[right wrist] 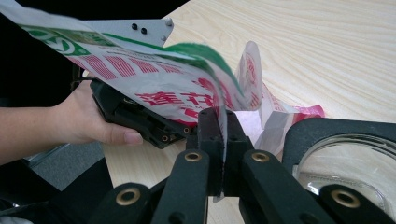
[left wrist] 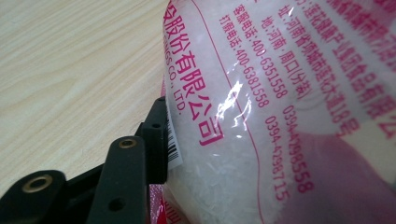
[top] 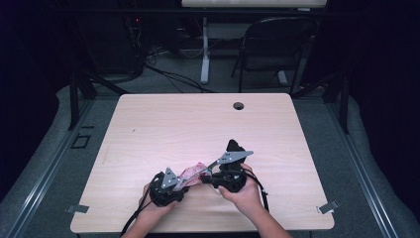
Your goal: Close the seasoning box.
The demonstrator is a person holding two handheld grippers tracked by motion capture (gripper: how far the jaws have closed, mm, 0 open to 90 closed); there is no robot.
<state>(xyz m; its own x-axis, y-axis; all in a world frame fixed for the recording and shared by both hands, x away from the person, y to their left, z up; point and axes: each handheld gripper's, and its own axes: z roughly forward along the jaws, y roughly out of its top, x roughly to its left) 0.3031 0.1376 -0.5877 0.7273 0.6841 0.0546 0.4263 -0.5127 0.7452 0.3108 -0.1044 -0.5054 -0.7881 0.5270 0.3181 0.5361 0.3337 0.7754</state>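
A clear plastic bag (top: pixel 193 170) of white granules, printed in pink and green, hangs between the two grippers above the table's near edge. My right gripper (right wrist: pixel 223 125) is shut on a thin flat edge of the bag (right wrist: pixel 187 88); in the high view it (top: pixel 207 178) reaches in from the right. My left gripper (top: pixel 185 179) comes from the left. In the left gripper view the bag (left wrist: pixel 280 112) bulges against the inner face of one finger (left wrist: pixel 156 140) by a barcode, and it hides the other finger. A hand (right wrist: pixel 88 123) holds the left gripper's body.
The light wooden table (top: pixel 198 119) has a cable hole (top: pixel 238 105) near its far edge and metal clips (top: pixel 328 207) at its front corners. A folding chair (top: pixel 275 44) and a desk leg (top: pixel 204 49) stand beyond it on the grey floor.
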